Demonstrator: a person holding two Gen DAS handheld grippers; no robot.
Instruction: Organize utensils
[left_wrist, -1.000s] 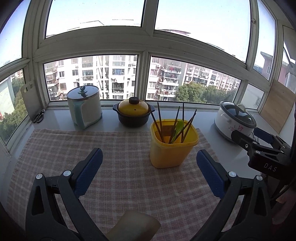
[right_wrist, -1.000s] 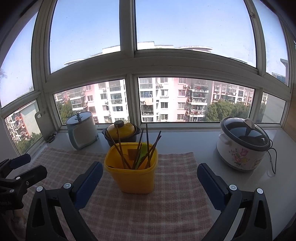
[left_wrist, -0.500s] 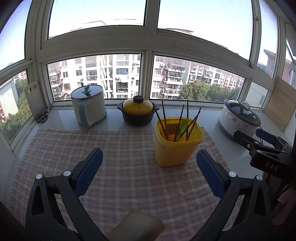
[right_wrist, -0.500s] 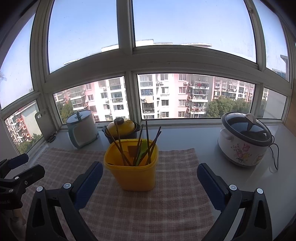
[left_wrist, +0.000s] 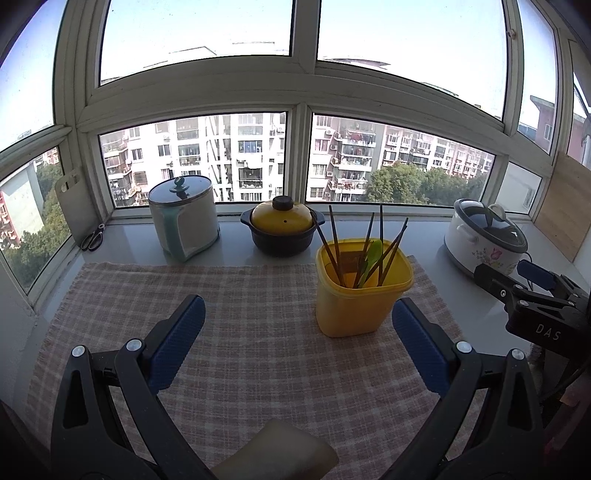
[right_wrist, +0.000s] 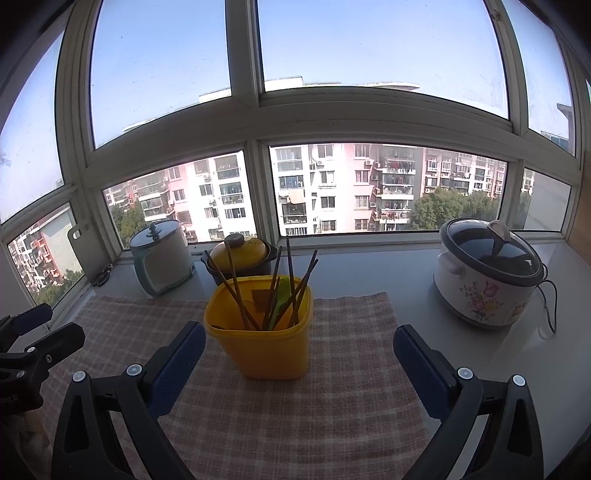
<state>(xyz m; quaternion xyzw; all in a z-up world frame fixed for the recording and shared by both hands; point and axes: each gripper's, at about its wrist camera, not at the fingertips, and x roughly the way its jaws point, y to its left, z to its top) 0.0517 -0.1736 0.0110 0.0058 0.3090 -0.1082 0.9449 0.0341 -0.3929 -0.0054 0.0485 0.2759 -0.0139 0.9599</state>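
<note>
A yellow plastic holder (left_wrist: 360, 295) (right_wrist: 263, 332) stands on a pink checked cloth (left_wrist: 240, 314) (right_wrist: 351, 387). Several dark brown chopsticks (left_wrist: 334, 243) (right_wrist: 236, 291) and a green spoon (left_wrist: 371, 256) (right_wrist: 280, 299) stick up out of it. My left gripper (left_wrist: 297, 341) hovers open over the cloth, with the holder just inside its right finger, farther off. My right gripper (right_wrist: 299, 362) is open too, nothing between its pads, and the holder stands ahead between its fingers. Each gripper shows at the edge of the other's view.
On the sill behind the cloth stand a white and teal pot (left_wrist: 184, 218) (right_wrist: 162, 256), a yellow-lidded black casserole (left_wrist: 282, 230) (right_wrist: 240, 254) and a flowered rice cooker (left_wrist: 485, 240) (right_wrist: 487, 273). Scissors (left_wrist: 94, 238) and a cutting board (left_wrist: 75, 206) lean far left; a wooden board (left_wrist: 565, 206) far right.
Both cameras have drifted a little; the holder sits slightly farther right and lower in the left wrist view. Both grippers stay open and nothing on the cloth has moved.
</note>
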